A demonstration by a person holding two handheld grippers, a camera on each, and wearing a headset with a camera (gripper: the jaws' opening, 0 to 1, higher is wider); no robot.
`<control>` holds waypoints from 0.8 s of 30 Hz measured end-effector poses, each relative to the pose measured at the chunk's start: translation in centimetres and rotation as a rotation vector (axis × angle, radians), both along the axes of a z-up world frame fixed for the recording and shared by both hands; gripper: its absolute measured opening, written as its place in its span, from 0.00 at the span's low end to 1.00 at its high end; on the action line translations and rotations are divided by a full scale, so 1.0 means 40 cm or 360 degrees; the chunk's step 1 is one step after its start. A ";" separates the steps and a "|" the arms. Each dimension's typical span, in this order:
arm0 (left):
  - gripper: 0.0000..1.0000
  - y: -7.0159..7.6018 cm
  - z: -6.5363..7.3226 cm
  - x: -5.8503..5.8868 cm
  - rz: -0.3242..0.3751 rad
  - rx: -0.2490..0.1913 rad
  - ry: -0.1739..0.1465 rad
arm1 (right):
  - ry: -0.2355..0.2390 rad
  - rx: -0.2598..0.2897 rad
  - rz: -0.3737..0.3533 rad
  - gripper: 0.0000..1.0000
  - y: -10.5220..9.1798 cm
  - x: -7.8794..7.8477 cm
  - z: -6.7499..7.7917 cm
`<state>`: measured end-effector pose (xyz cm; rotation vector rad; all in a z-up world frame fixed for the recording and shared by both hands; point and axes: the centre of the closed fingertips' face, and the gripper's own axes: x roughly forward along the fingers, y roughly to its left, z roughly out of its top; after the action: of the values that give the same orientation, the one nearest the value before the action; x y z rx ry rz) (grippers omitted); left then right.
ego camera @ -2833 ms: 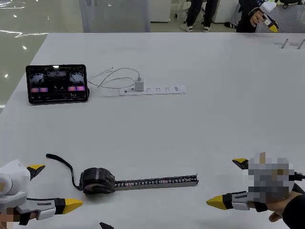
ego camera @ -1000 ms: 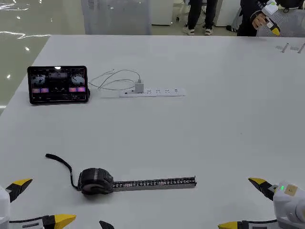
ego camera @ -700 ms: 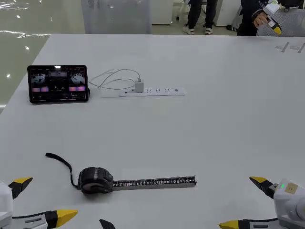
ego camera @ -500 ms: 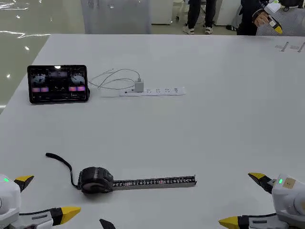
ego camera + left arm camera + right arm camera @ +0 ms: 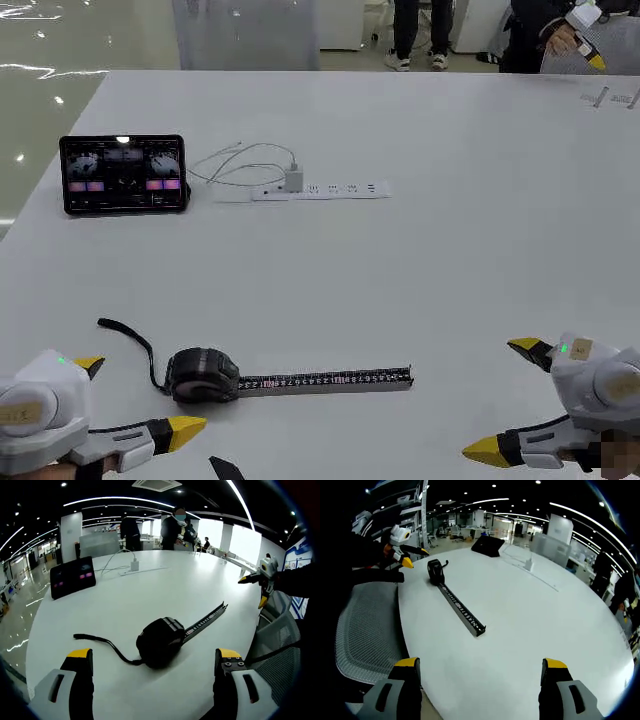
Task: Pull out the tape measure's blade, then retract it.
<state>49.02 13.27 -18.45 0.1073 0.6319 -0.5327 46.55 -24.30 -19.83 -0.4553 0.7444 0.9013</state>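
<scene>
A black tape measure lies on the white table near its front edge, its blade pulled out to the right and a black wrist strap trailing left. In the left gripper view the case sits just ahead, between the yellow-tipped jaws. My left gripper is open, just left of the case. My right gripper is open too, to the right of the blade's end, apart from it.
A tablet stands at the far left. A white power strip with a charger and cables lies behind the middle. Small metal parts lie at the far right. People stand beyond the far edge. A mesh chair is by the table.
Both grippers have risen into view and come forward towards the tape measure, the left one close to the case. The tape measure and its blade have not moved.
</scene>
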 end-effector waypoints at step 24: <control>0.99 -0.080 -0.027 0.041 0.0060 -0.0027 0.0010 | 0.0159 -0.0126 0.0391 0.99 0.091 0.058 -0.031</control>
<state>50.64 10.05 -19.54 0.0778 0.6343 -0.5024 48.86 -20.65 -21.06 -0.5841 0.8291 1.1332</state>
